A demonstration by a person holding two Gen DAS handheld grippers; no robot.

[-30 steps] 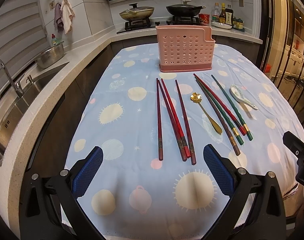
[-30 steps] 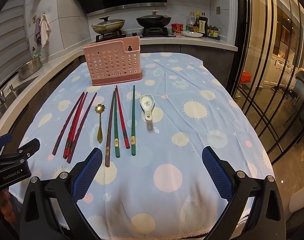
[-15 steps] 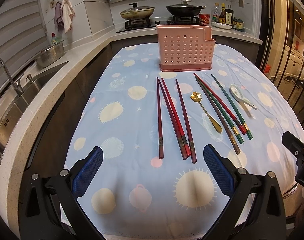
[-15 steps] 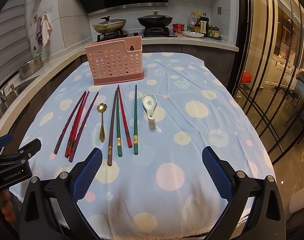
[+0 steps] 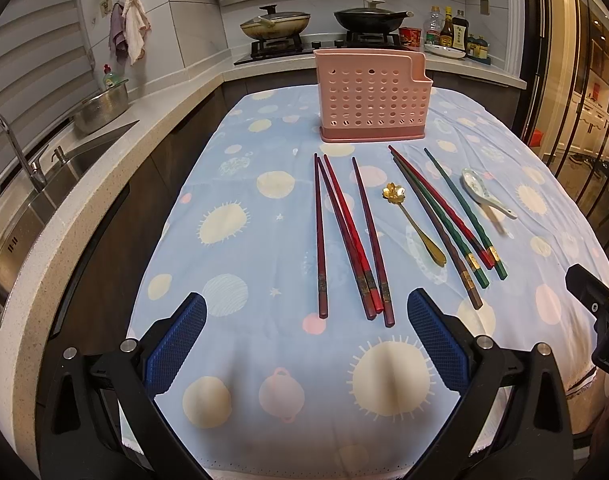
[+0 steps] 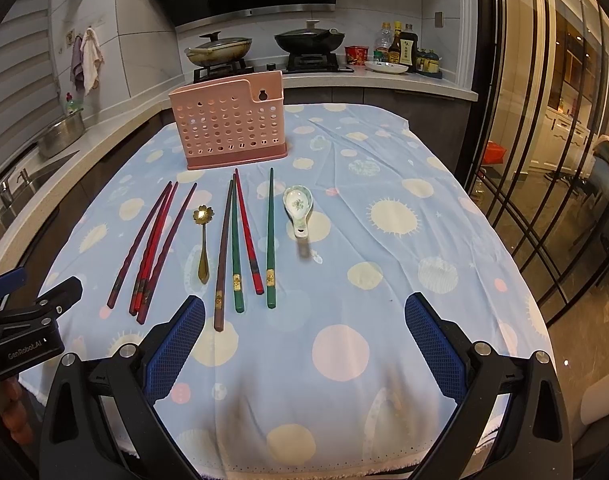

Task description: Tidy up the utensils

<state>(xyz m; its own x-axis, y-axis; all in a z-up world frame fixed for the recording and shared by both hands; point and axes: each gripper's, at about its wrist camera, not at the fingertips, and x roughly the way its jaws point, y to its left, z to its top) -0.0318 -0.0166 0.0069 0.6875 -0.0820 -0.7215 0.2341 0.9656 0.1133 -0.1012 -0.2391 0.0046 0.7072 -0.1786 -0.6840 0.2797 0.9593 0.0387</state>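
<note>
A: Progress first: nothing is sorted yet, we judge. The pink utensil holder [image 5: 371, 96] stands upright at the far end of the desk [image 5: 232, 264], and we see nothing sticking out of its top. The dark red chopsticks [image 5: 350, 236] lie in a loose bunch to the left, the gold flower spoon [image 5: 414, 218] in the middle, the green, brown and red chopsticks [image 5: 444, 210] right of it, and the ceramic soup spoon [image 6: 299, 208] farthest right.

B: And our hands?

A: The left hand-held gripper [image 5: 306, 336] hangs spread wide and empty just short of the near chopstick ends; the right hand-held gripper [image 6: 304, 338] is equally wide, holding nothing.

B: Room to move?

A: Plenty on the right half of the cloth. The near edge sits right under us, and the holder stands clear of the far edge, so every piece must travel the full length of the row.
</note>
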